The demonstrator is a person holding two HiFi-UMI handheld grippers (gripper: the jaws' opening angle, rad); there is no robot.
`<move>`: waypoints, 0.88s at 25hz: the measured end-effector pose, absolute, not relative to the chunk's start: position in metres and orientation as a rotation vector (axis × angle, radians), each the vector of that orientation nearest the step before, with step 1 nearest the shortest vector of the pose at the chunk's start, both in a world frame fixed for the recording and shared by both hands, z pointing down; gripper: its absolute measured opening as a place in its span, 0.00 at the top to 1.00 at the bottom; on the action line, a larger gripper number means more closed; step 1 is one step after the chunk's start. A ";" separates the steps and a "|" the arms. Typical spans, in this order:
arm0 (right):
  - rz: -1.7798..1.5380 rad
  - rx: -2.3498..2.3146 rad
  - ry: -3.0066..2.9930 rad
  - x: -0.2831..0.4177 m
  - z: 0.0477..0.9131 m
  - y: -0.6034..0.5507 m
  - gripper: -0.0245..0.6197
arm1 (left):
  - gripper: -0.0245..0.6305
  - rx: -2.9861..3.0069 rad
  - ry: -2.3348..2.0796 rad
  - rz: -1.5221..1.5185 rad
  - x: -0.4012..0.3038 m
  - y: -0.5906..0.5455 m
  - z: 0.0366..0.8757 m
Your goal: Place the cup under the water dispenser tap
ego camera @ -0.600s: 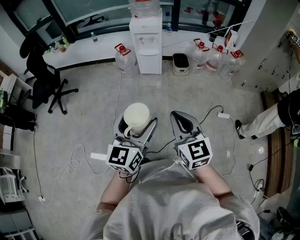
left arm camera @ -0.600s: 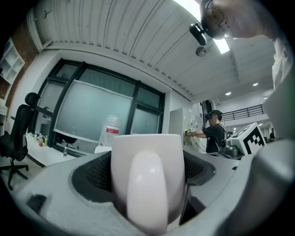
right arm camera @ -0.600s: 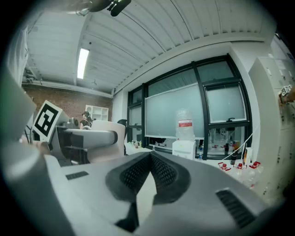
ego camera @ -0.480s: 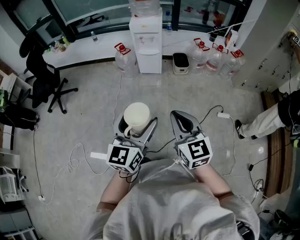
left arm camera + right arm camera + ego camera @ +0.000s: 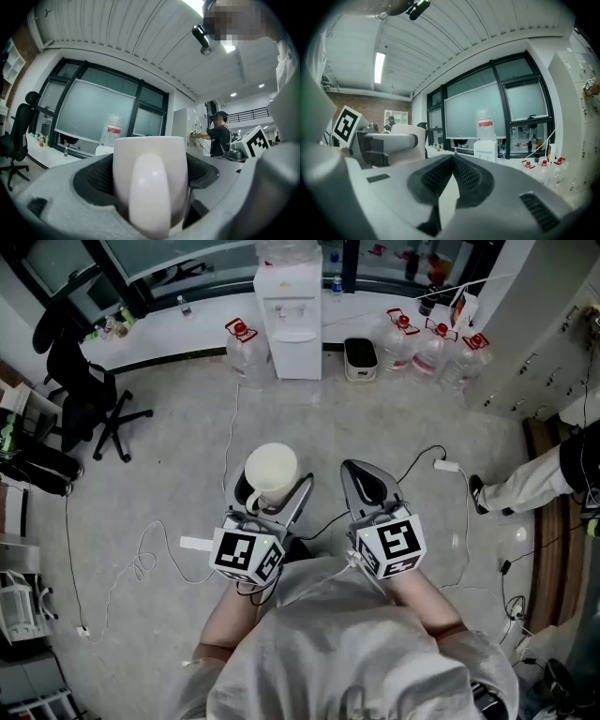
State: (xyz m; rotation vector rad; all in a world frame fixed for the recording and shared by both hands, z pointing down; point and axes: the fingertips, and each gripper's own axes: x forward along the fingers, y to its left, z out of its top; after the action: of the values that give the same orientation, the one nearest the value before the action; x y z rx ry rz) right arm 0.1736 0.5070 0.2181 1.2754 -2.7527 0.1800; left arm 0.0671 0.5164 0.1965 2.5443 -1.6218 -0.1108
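The white cup [image 5: 271, 472] stands upright, handle toward the person, clamped between the jaws of the left gripper [image 5: 275, 487]. At its 3 o'clock the right gripper [image 5: 362, 476] has its jaws closed together, empty. The water dispenser [image 5: 289, 320] stands at the cup's 12 o'clock, well apart.

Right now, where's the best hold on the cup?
Probably the cup by its round body, pads on opposite sides, coming from the handle side, as the left gripper does: it stands upright, handle pointing back between the jaws, leaving both side walls free.
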 end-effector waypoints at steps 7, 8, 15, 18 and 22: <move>0.358 1.283 -2.740 0.181 0.244 0.486 0.92 | 0.32 2.516 -1.614 -0.094 0.065 0.494 0.212; 0.370 1.291 -2.735 0.181 0.247 0.480 0.92 | 0.32 2.514 -1.612 -0.096 0.063 0.488 0.214; 0.377 1.348 -2.684 0.165 0.265 0.408 0.92 | 0.32 2.536 -1.588 -0.087 0.037 0.417 0.226; 0.395 1.373 -2.654 0.152 0.270 0.365 0.92 | 0.32 2.537 -1.555 -0.092 0.022 0.367 0.232; 0.410 1.385 -2.630 0.123 0.273 0.293 0.92 | 0.32 2.549 -1.503 -0.086 -0.002 0.286 0.240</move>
State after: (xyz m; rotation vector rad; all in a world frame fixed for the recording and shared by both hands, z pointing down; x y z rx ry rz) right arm 0.1229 0.2927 0.2725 1.3855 -2.6297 0.4104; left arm -0.0021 0.2862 0.2395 2.5490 -1.5027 -0.0855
